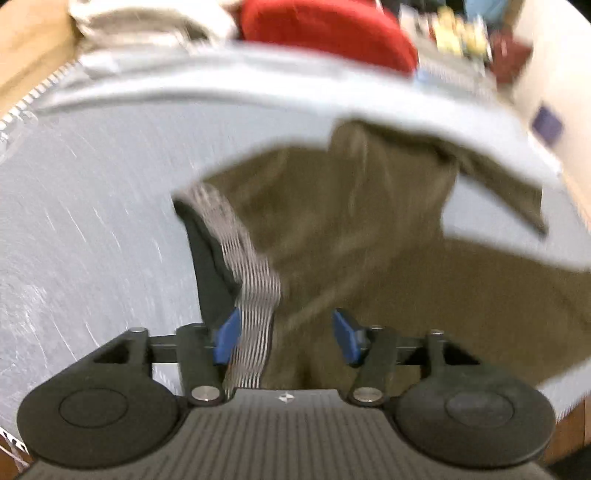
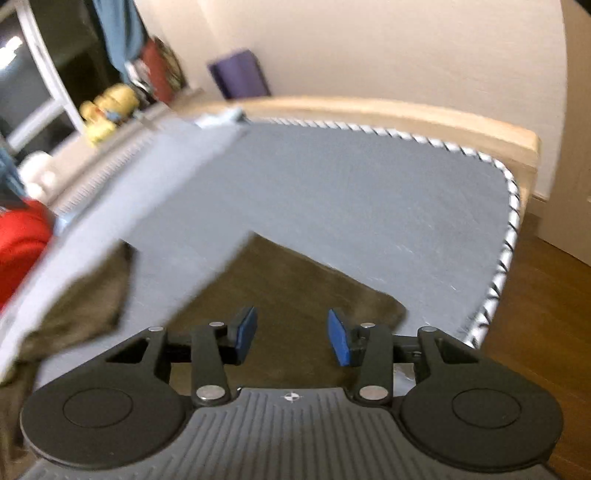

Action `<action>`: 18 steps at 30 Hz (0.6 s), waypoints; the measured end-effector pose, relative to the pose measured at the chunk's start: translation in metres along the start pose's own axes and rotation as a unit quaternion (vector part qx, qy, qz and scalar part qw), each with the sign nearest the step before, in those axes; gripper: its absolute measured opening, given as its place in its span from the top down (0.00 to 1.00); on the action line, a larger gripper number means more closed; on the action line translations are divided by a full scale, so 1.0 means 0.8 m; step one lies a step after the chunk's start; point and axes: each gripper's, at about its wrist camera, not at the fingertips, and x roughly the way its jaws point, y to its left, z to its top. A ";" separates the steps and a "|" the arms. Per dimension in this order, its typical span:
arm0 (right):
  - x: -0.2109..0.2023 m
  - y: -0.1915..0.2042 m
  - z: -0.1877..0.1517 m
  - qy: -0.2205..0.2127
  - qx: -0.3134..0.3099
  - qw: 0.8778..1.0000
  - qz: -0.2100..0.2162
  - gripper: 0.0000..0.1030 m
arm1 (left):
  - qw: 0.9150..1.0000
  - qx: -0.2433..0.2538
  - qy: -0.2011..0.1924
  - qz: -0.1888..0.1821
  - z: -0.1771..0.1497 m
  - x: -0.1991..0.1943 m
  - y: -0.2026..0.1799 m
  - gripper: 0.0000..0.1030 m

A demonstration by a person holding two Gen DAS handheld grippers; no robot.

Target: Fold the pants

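Olive-brown fabric pants w/ grey-white striped elastic waistband lie on the grey-blue bed sheet, a light grey flap of cloth draped over part of them. Left gripper released: blue pads apart, waistband just beside the left pad, not pinched. Right gripper also released, above a pant leg, nothing btwn pads. Red cushion behind; frames blurred.

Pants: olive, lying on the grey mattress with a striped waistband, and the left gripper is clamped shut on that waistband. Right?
Not quite. In the left wrist view the left gripper is open, its blue pads apart; the striped waistband only passes between them. The olive pants do lie on the grey mattress.
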 end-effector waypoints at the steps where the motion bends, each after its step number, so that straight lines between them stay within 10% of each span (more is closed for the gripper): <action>1: -0.010 0.006 0.004 -0.008 -0.002 1.000 0.005 0.56 | 1.000 0.000 -0.021 0.010 0.002 -0.010 -0.005 0.37; 9: -0.076 0.077 0.022 -0.097 0.002 0.989 0.109 0.56 | 0.987 0.024 -0.138 0.073 0.020 -0.073 -0.048 0.34; 13: -0.060 0.115 0.000 -0.069 -0.053 0.987 0.134 0.56 | 0.985 0.003 -0.160 0.070 0.034 -0.101 -0.063 0.34; 18: -0.019 0.157 -0.002 -0.012 -0.086 0.984 0.156 0.71 | 0.984 0.011 -0.169 0.046 0.048 -0.111 -0.097 0.81</action>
